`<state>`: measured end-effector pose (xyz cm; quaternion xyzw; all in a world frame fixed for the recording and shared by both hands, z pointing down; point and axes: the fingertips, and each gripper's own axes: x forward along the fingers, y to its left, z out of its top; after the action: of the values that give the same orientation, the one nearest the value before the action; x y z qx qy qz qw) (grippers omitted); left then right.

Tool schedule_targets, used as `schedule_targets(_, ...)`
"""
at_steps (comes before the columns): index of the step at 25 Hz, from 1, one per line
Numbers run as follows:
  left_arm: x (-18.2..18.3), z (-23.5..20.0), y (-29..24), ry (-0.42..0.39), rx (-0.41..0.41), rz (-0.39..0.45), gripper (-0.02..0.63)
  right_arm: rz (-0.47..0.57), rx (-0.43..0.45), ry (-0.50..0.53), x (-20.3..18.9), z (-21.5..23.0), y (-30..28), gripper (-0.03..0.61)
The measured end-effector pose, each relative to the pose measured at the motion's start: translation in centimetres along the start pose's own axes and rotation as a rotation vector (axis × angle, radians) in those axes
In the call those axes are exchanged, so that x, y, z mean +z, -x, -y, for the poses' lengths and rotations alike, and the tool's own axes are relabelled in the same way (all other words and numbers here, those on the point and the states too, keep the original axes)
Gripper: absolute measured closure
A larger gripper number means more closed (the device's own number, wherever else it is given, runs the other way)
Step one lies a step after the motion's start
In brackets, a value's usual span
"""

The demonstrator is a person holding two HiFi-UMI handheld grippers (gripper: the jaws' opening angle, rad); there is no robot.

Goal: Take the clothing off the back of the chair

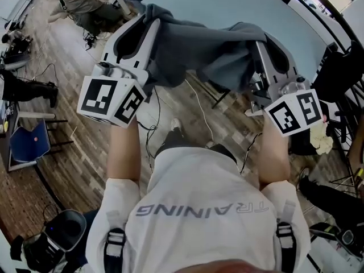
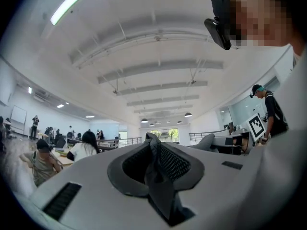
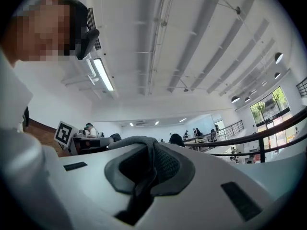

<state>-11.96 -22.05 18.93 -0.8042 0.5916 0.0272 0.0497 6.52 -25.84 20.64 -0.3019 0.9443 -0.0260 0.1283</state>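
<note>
A grey garment [image 1: 210,53] hangs stretched between my two grippers, held up in front of the person's chest over the near edge of a light blue table [image 1: 227,4]. My left gripper [image 1: 149,24] is shut on the garment's left end; in the left gripper view a fold of grey cloth [image 2: 156,171] is pinched between its pads. My right gripper [image 1: 257,38] is shut on the right end, and a strip of cloth [image 3: 143,174] shows between its pads in the right gripper view. The chair's back cannot be made out under the cloth.
Cables [image 1: 196,104] run over the wooden floor below the garment. A blue seat [image 1: 31,144] stands at the left and a seated person [image 1: 85,1] at the upper left. Dark gear [image 1: 341,73] crowds the right edge. A black bag [image 1: 57,232] lies at bottom left.
</note>
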Motion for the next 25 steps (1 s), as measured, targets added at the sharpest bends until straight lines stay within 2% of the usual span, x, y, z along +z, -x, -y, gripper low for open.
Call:
schedule_targets(7,0.3,7.1,6.0,-0.011,0.157,-0.005,0.524,-0.039,0.187,-0.008,0.1,-2.2,6.5,0.541)
schedule_targets(12,-0.1,8.3,9.9,-0.009,0.23,-0.04,0.524,-0.085,0.295,-0.067,-1.3,-5.7,8.3,0.541)
schedule_targets(17,0.4,5.4,12.9,-0.001,0.271,-0.009,0.523,-0.103,0.35,-0.074,-2.3,-9.7,6.4,0.541)
schedule_targets(22,1.4,1.8,16.5,0.002,0.29,0.029,0.525,-0.105,0.341,-0.11,-2.5,-13.3,4.4,0.541)
schedule_targets(25,1.3,-1.7,18.2,0.011,0.285,0.02,0.525,-0.118,0.32,-0.124,-3.6,-15.5,1.9,0.541)
